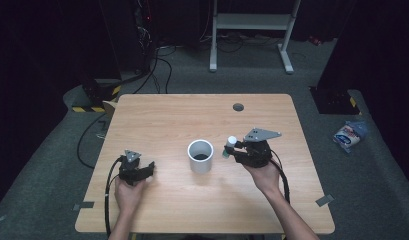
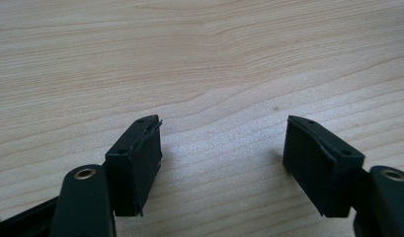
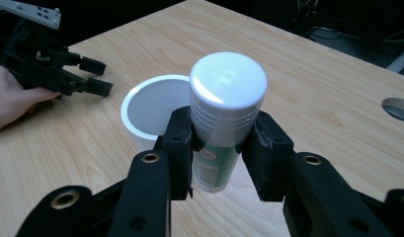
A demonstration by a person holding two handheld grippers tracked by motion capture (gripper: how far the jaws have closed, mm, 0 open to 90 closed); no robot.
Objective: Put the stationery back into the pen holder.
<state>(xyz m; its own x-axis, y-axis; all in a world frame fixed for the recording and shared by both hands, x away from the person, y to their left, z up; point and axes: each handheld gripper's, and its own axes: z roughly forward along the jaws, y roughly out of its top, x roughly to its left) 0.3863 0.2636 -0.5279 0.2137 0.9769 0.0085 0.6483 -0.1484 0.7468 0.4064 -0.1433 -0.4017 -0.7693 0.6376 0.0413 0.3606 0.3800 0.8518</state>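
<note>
From above, the right tool [image 1: 232, 150] grasps a white-capped bottle [image 1: 230, 146] just beside the white cup [image 1: 200, 156] on the wooden surface [image 1: 162, 120]; the left tool [image 1: 148, 168] rests apart. The left gripper view shows its jaws released over bare wood. The right gripper view shows the bottle [image 3: 224, 118] clamped upright, with the cup [image 3: 147, 116] behind.

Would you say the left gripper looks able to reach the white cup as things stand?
Probably yes. The left gripper rests open on the table, with only bare wood between it and the white cup. The right gripper, holding the white-capped bottle, sits on the cup's far side.
</note>
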